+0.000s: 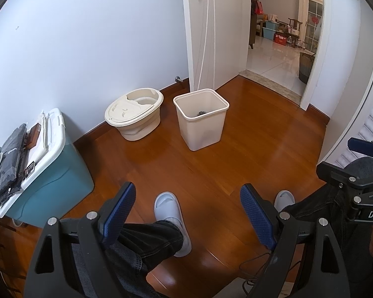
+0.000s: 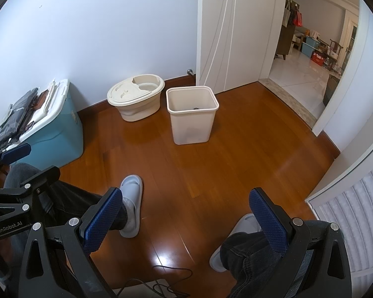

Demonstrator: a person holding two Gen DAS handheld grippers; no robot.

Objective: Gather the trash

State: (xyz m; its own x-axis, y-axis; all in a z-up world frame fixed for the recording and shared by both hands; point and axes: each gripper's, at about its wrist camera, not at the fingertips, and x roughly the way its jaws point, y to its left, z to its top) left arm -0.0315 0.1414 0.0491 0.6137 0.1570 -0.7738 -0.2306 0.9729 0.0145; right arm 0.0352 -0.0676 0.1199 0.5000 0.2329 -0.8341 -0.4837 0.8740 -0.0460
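A cream square trash bin (image 1: 201, 118) stands on the wooden floor near the white door; it also shows in the right wrist view (image 2: 191, 114). A small dark piece of trash (image 1: 202, 112) lies inside it. My left gripper (image 1: 186, 193) is open and empty, held well short of the bin, above the person's legs. My right gripper (image 2: 186, 198) is open and empty, also well short of the bin. Each gripper shows at the edge of the other's view.
A cream oval bucket with a lid (image 1: 134, 113) stands left of the bin by the wall. A blue storage box (image 1: 49, 173) with dark items on its white lid stands at the left. The person's slippered feet (image 1: 170, 213) rest on the floor. A louvred door (image 2: 355, 218) is at the right. An open doorway (image 1: 281, 37) leads out.
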